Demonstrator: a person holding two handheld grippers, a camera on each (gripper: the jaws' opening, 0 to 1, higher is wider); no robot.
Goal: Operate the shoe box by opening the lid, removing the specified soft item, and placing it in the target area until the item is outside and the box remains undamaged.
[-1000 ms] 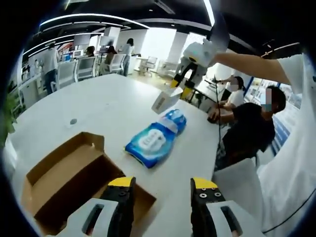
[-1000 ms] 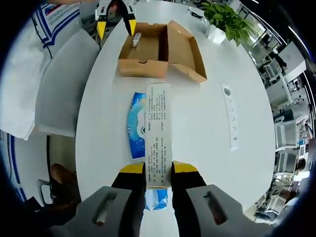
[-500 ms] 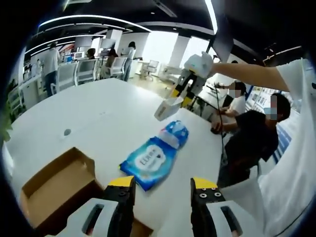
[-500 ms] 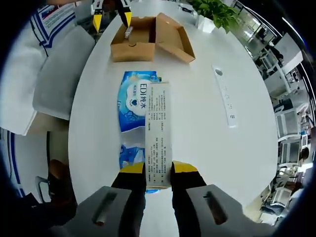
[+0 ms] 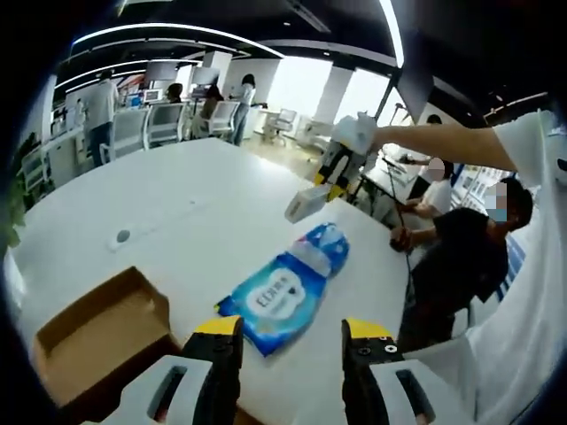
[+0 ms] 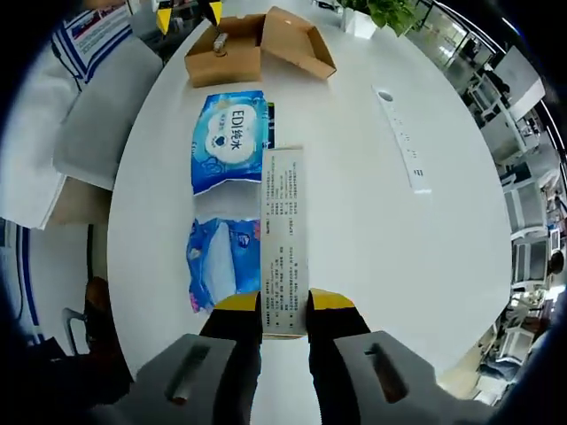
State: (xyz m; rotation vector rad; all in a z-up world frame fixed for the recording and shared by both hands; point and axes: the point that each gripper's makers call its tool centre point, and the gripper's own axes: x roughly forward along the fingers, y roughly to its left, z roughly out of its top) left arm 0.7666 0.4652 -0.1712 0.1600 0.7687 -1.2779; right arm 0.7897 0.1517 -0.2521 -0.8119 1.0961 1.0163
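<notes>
Right gripper view: a narrow white printed box (image 6: 284,239) is pinched at its near end between the closed jaws of the right gripper (image 6: 284,305) and is held out above the white table (image 6: 372,230). Beneath it and to its left, a blue wet-wipes pack (image 6: 228,140) is seen flat on the table, with a second blue packet (image 6: 221,262) just below it in the frame. The open cardboard shoe box (image 6: 257,42) is placed at the upper centre of the frame, its lid folded back to the right. A white power strip (image 6: 403,142) lies at the upper right, well apart from the packs.

In the left gripper view, the wet-wipes pack (image 5: 285,288) is seen at the centre, with the shoe box (image 5: 93,335) at the lower left. The left gripper (image 5: 291,336) is held open with nothing between its jaws, at the bottom of the frame. The right gripper (image 5: 331,184) with the white box (image 5: 306,203) is seen raised above the table at the upper centre.
</notes>
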